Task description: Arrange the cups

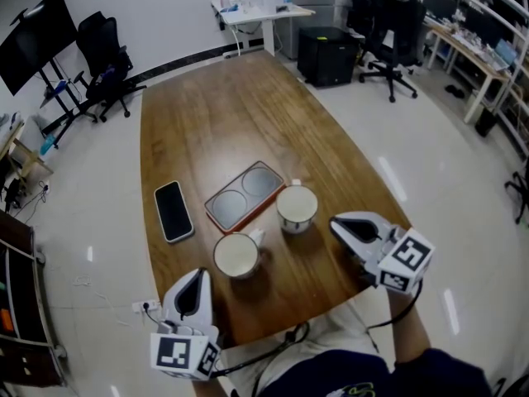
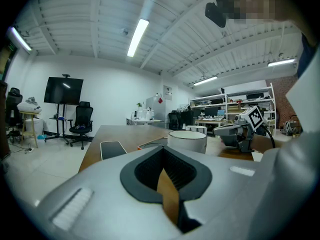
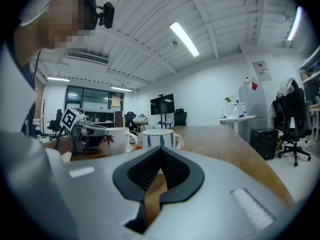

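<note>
Two white cups stand on the wooden table (image 1: 207,122). The blue-striped cup (image 1: 297,208) (image 3: 161,137) sits just off the near right corner of the orange-rimmed grey tray (image 1: 245,195). The other cup (image 1: 237,255) (image 2: 187,140) (image 3: 117,139), which bears a red leaf print, stands nearer the front edge. My left gripper (image 1: 201,273) (image 2: 163,151) hangs at the table's front left, short of that cup, its jaws shut and empty. My right gripper (image 1: 337,224) (image 3: 161,151) hovers at the front right beside the striped cup, also shut and empty.
A black phone (image 1: 173,211) (image 2: 112,149) lies left of the tray. Both round recesses of the tray hold nothing. Office chairs, a black cabinet (image 1: 327,55) and desks stand beyond the table's far end.
</note>
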`<state>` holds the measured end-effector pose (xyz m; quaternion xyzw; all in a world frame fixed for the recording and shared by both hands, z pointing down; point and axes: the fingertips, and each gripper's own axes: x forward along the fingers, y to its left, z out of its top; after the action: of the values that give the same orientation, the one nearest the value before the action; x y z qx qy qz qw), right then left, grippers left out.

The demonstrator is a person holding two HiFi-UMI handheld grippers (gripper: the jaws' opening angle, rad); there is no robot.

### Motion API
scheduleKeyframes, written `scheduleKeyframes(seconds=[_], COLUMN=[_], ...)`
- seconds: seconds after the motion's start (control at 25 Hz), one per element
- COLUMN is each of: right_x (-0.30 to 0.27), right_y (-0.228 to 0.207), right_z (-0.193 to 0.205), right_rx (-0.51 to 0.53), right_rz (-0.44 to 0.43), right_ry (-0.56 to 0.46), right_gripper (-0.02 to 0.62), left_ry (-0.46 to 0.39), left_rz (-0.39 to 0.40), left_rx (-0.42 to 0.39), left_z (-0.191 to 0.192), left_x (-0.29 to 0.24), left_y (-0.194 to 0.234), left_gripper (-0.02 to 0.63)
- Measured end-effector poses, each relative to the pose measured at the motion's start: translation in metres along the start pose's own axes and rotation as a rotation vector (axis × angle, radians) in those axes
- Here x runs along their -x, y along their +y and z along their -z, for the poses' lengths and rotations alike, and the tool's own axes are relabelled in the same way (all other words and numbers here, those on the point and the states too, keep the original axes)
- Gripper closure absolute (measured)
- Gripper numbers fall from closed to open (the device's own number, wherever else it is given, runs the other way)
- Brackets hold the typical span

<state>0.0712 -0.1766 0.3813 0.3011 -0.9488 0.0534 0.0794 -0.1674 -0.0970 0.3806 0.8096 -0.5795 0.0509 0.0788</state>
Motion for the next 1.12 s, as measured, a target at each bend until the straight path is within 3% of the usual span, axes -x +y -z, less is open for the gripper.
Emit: scheduleKeyframes(seconds=[0.8, 1.0, 1.12], right_x=[-0.005, -0.017, -0.028], right_y=[-0.003, 0.007, 0.012], right_z=[0.003, 0.001, 0.003], right_rx=[-0.002, 0.019, 0.022], right_rz=[0.003, -0.111, -0.178], right_ry=[0.029, 0.021, 0.043], right_gripper=[0.589, 0.334, 0.257], left_ry=[0.000, -0.001, -0.001], left_rz=[0.001, 0.002, 0.002], left_rx=[-0.001, -0.001, -0.002], left_z=[-0.001, -0.001, 0.000], left_x=[0.001, 0.001, 0.001], left_y=[-0.001, -0.001, -0.001], left_gripper=[0.603, 0.603, 0.603])
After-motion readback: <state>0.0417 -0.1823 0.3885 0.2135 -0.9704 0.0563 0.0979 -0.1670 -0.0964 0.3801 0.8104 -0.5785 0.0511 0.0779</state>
